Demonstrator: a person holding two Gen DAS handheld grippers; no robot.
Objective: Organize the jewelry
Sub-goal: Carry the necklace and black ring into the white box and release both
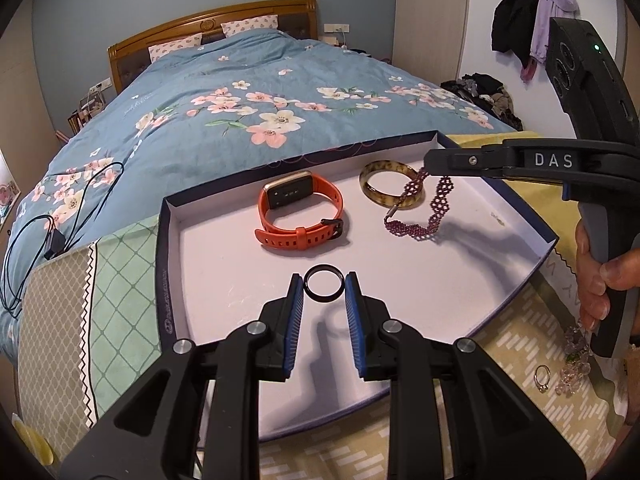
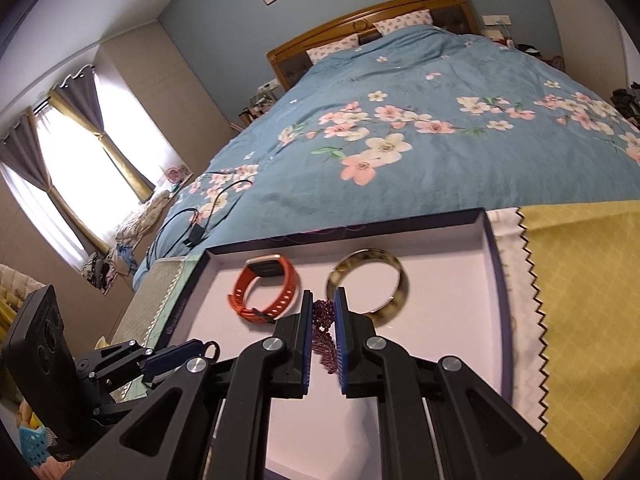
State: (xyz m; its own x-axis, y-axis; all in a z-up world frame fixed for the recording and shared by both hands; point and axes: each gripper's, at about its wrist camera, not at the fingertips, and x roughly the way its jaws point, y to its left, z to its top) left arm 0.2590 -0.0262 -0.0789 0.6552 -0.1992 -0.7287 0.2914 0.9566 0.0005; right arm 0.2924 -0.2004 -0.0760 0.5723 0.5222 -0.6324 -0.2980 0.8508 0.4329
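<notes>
Here the left tongs [image 1: 324, 288] clamp a black ring [image 1: 323, 287] above bare floor of the tray [image 1: 168, 264]. The right tongs [image 2: 323, 316] grip a purple beaded bracelet [image 1: 420, 216], its lower end draped on the floor beside the tortoiseshell bangle [image 1: 390, 190]. The orange watch [image 1: 302, 210] lies apart, leftward. Tray walls bound every side; its near edge is cut off.

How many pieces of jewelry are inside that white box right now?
4. The orange watch at the back left, the mottled bangle beside it, the purple beaded bracelet hanging from the right tool, the black ring in the left tool.
</notes>
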